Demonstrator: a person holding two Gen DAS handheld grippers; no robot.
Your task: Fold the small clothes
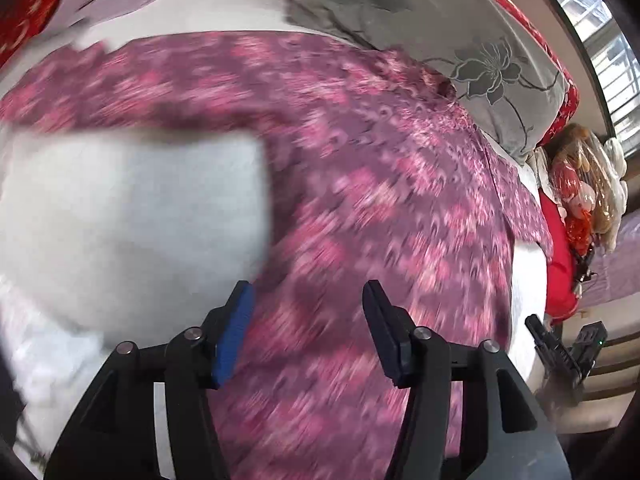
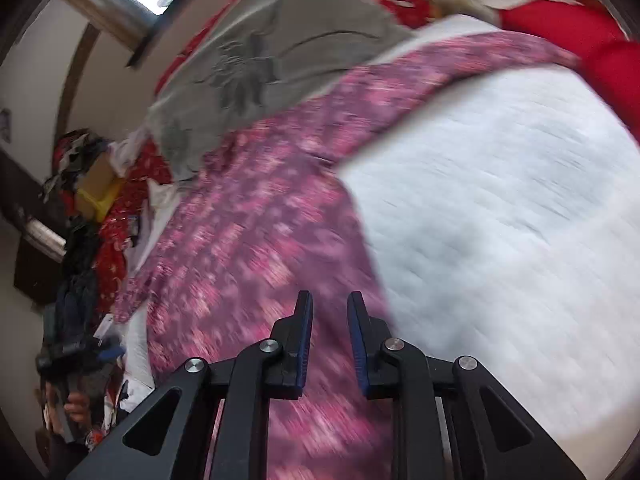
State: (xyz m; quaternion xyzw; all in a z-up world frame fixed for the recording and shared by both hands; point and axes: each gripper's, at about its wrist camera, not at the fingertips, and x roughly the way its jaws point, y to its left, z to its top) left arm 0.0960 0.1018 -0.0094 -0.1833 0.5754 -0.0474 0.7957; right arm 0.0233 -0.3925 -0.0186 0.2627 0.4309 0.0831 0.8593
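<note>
A pink and purple patterned garment (image 1: 360,200) lies spread on a white bed sheet (image 1: 132,208); both views are motion-blurred. My left gripper (image 1: 308,296) is open and empty just above the garment, its fingers well apart. In the right wrist view the same garment (image 2: 248,248) runs from the lower middle up to the right, beside bare white sheet (image 2: 500,220). My right gripper (image 2: 330,304) is open with a narrow gap, empty, over the garment near its edge. The other gripper (image 1: 560,348) shows at the bed's right side in the left wrist view.
A grey flower-print quilt (image 1: 460,40) lies behind the garment, also in the right wrist view (image 2: 272,60). Red bedding (image 2: 580,36) lies at the far edge. Piled clothes and a yellow box (image 2: 100,196) sit at the left. A window (image 1: 600,40) is at the right.
</note>
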